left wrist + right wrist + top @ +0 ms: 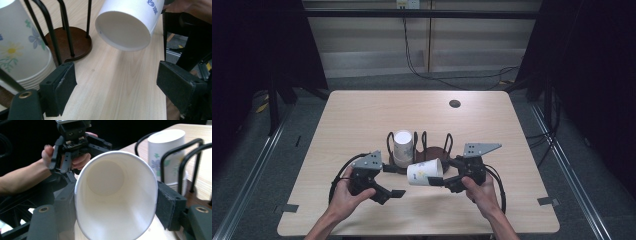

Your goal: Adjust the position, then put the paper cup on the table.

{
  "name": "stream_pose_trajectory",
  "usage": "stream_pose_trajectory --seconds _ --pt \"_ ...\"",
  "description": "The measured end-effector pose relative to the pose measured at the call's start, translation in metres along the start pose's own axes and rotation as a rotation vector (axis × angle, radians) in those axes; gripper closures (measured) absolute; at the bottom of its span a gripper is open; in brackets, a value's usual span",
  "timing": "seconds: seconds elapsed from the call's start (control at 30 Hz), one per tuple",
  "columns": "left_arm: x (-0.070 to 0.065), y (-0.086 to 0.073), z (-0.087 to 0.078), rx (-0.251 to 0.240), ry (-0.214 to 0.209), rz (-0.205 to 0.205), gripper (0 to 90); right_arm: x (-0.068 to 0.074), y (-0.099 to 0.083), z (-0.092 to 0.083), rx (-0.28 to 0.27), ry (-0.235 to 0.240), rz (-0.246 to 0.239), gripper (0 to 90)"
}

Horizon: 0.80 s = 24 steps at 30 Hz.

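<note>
- A person sits at a light wooden table (pixel 362 115), holding a black two-jaw gripper in each hand.
- The right gripper (pixel 438 180) clamps a white paper cup (pixel 424 172) by its rim, squeezing the mouth into an oval; the cup lies on its side above the table, its base pointing toward the left gripper.
- The left gripper (pixel 399 193) has its jaws spread wide with nothing between them, just beside the cup's base.
- Behind the cup stands a cup holder (pixel 432 151) with a round dark wooden base and black wire loops.
- A stack of flower-printed paper cups (pixel 403 148) sits upside down in the holder's left side.
</note>
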State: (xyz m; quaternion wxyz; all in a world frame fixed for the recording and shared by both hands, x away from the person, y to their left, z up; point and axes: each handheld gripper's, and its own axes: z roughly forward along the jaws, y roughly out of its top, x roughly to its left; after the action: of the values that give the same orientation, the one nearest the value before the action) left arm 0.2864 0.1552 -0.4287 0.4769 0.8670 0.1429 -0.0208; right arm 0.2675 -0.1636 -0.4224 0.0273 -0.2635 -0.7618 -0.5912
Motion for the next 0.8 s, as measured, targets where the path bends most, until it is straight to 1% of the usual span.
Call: stream_pose_trajectory --seconds 0.07,0.13,0.43,0.53,0.63,0.7,0.77,0.8 --pt "0.002 -0.002 -0.001 0.003 0.004 -0.010 16.0 -0.001 0.000 -0.002 0.000 -0.013 0.004 29.3" --pt "0.003 -0.003 -0.002 0.003 0.003 -0.012 16.0 -0.002 0.001 -0.004 0.004 -0.024 0.006 29.5" --pt "0.006 -0.005 -0.006 0.003 0.034 -0.030 16.0 -0.006 0.000 -0.014 0.032 -0.078 0.016 29.6" --pt "0.008 -0.006 -0.008 -0.001 0.040 -0.037 16.0 -0.007 0.000 -0.018 0.028 -0.093 0.019 29.6" --pt "0.009 -0.007 -0.010 0.000 0.047 -0.039 16.0 -0.009 0.000 -0.022 0.026 -0.093 0.023 29.6" --pt "0.010 -0.008 -0.010 -0.005 0.041 -0.042 16.0 -0.010 -0.001 -0.024 0.026 -0.096 0.025 29.6" --pt "0.012 -0.009 -0.010 -0.010 0.029 -0.057 16.0 -0.013 -0.001 -0.026 0.023 -0.102 0.029 29.6" --pt "0.012 -0.009 -0.010 -0.011 0.034 -0.056 16.1 -0.013 -0.002 -0.026 0.026 -0.109 0.033 29.5"
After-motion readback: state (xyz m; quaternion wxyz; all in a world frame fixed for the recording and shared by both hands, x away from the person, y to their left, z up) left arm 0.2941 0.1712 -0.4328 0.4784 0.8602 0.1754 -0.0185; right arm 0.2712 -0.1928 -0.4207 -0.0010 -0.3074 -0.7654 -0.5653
